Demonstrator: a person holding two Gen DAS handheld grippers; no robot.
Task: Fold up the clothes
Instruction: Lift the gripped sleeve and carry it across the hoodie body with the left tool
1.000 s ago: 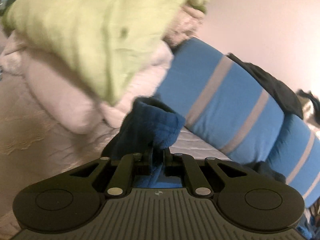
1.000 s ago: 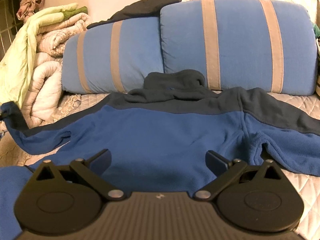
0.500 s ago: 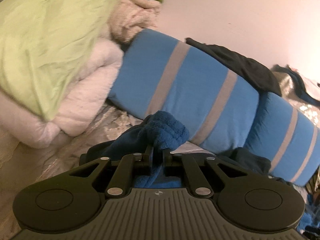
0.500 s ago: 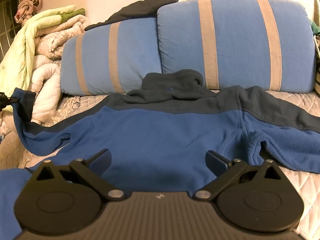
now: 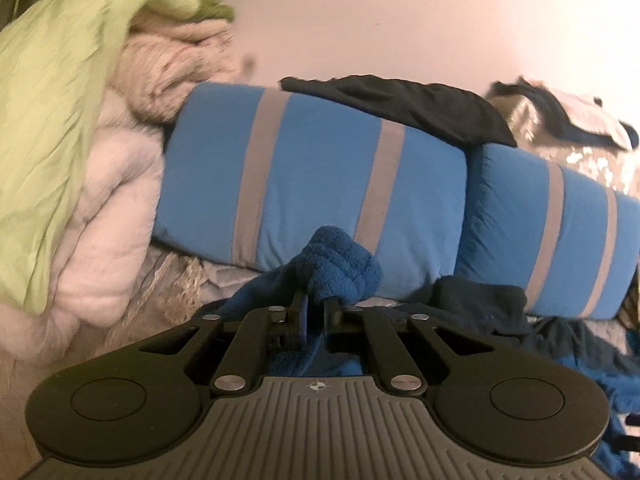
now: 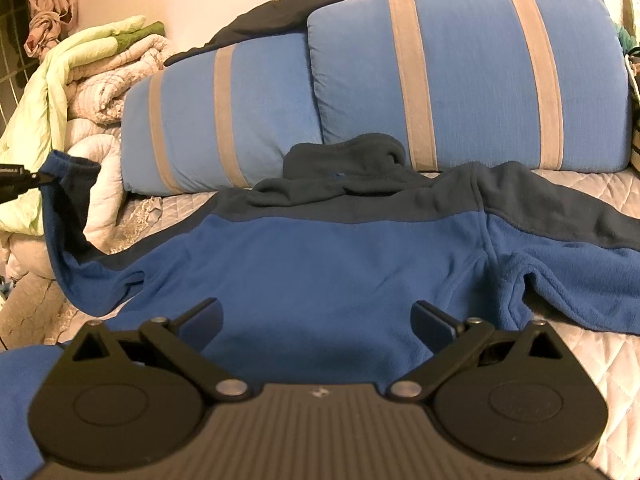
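Observation:
A blue fleece sweater with a dark grey yoke and collar lies flat on the quilted bed. My left gripper is shut on the cuff of its left sleeve and holds it lifted above the bed. In the right wrist view the left gripper shows at the far left, with the raised cuff hanging from it. My right gripper is open and empty, low over the sweater's body near its hem.
Two blue pillows with beige stripes stand behind the sweater, a dark garment draped over them. A pile of folded green and pink blankets is at the left. The quilted bedspread shows at the right.
My left gripper has lifted the sleeve cuff higher and swung right, toward the pillows. The right gripper has stayed open over the sweater body.

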